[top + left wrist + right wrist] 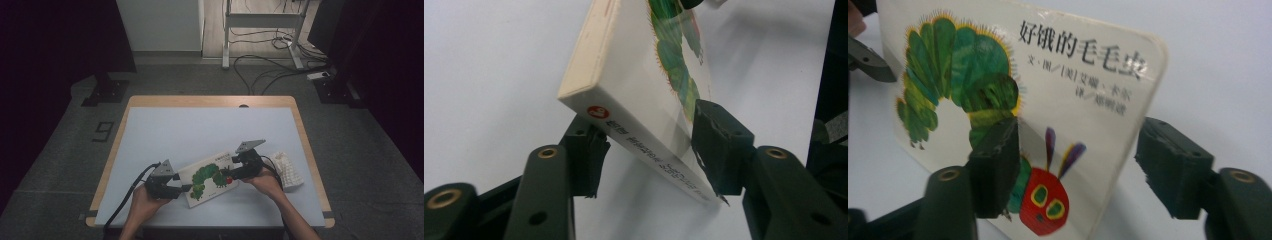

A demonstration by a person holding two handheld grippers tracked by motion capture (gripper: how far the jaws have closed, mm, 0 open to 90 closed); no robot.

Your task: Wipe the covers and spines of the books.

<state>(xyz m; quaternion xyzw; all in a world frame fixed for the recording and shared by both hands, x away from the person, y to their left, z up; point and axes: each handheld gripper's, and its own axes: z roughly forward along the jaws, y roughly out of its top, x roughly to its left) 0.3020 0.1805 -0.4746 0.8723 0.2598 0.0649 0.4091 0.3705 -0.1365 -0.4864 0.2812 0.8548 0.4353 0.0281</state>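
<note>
Caterpillar board book (210, 178) caught between both grippers

Left gripper (646, 152) is pinching the book's spine end. Right gripper (1080, 167) has its jaws spread, one pad over the cover and one off its edge. Book sits tilted above the white table (190, 132), front-centre.

**One camera overhead, two riding close on the hands**

The high view hangs above the person's side and looks forward and down, taking in the whole white-topped wooden table (210, 130) and the grey floor beyond it from well back. The left gripper view sits right behind its own black fingers (719, 145) and faces along them, very near the thick white board book with the green caterpillar cover (644, 95), seen from its spine end. The right gripper view looks along its own fingers (995, 165) at the same book's front cover, equally close. All three views share that book and the white tabletop around it.
</note>
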